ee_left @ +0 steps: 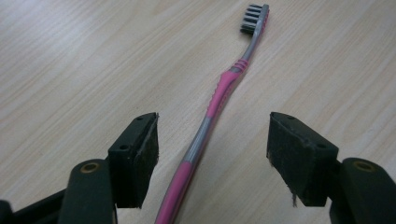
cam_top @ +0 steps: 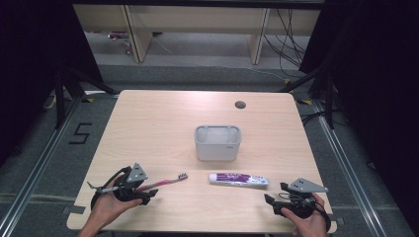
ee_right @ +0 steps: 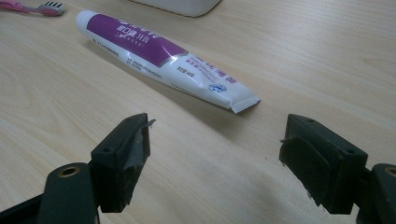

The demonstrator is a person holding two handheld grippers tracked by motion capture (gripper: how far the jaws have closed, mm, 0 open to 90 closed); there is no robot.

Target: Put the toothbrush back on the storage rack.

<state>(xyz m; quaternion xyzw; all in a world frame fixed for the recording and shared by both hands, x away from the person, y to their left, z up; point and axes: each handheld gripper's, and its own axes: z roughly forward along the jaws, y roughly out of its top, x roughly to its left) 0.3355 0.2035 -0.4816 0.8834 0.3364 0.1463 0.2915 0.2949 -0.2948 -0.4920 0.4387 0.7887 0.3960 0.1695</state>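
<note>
I'm holding my left gripper (ee_left: 212, 156) low over the toothbrush (ee_left: 219, 93). Its jaws are standing wide, one on each side of the handle, pads clear of it and gripping nothing. The handle is running up between them from the bottom of the left gripper view.

The toothbrush is slim, gently curved moulded plastic: pink grip sections with fine ribs, grey in between, and a short head of dark bristles at the far end. It's lying flat on the table (cam_top: 158, 123), just left of the toothpaste tube (cam_top: 238, 178).

My right gripper (ee_right: 215, 156) is sitting over bare tabletop, jaws wide apart, holding nothing. The pads are looking worn, with frayed edges peeling at the corners. The tube's flat crimped tail is lying just ahead of these jaws, not touching them.

The tube is soft and glossy, white with a purple printed band, with a rounded white cap at one end and tapering to the crimp at the other. It's lying flat, in front of the bin.

The bin (cam_top: 218, 142) is a pale grey plastic caddy, rectangular with rounded corners and smooth walls, standing upright mid-table behind the tube. I can't tell what's inside it from here.

The tabletop is light wood-grain laminate, matte, with a round cable hole (cam_top: 240, 104) near the far edge.
</note>
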